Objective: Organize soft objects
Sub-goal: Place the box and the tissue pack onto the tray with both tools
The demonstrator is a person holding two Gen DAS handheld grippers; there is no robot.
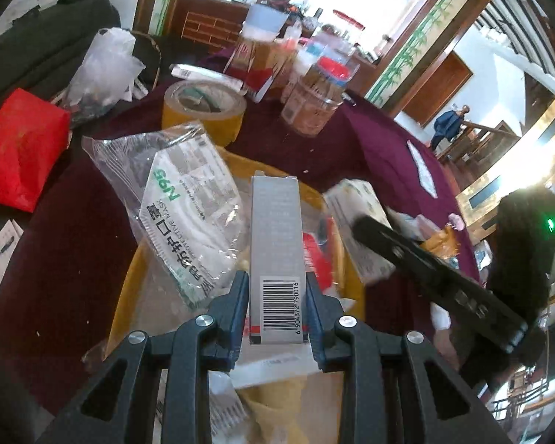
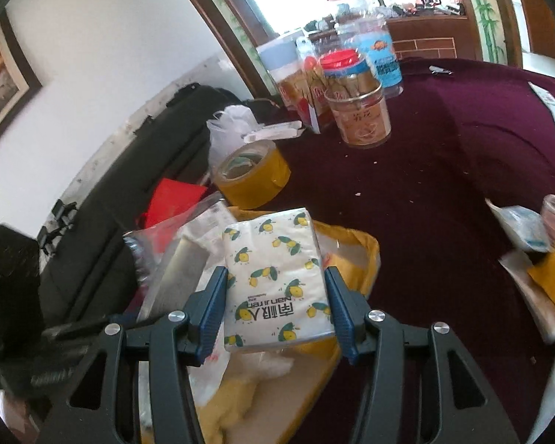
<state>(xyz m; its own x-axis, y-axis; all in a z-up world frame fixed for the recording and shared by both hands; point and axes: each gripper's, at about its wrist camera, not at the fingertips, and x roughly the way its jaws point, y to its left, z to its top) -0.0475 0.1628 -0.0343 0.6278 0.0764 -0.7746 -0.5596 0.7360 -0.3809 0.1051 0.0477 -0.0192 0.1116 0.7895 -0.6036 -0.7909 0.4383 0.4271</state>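
The left claw (image 1: 276, 296) is narrowed onto a slim grey box (image 1: 275, 244) with a barcode at its near end; both blue pads (image 1: 240, 296) press its long sides, and the box stands lengthwise up the middle of the left wrist frame. Under it lies a yellow bag (image 1: 351, 288) with its mouth open, holding mixed packets. To the left of the box, an N95 mask packet (image 1: 181, 214) in clear wrap sprawls over the bag's edge onto the dark red surface (image 1: 351, 140). Above that, in the upper middle, sits a roll of yellow tape (image 1: 203, 107), and a clear jar (image 1: 314, 107) stands further right.

The right claw (image 2: 277, 307) is set about halfway and grips a tissue pack (image 2: 277, 277) printed with lemons, its pads (image 2: 212, 303) against the pack's two sides. In the right wrist frame the pack fills the lower middle, just above the same yellow bag (image 2: 366, 255), whose rim shows to its right. The grey box (image 2: 181, 273) appears blurred at the pack's left. In the left wrist frame the right claw (image 1: 366, 222) comes in from the lower right as a dark arm, the tissue pack (image 1: 355, 222) blurred at its tip beside the grey box, over the bag.
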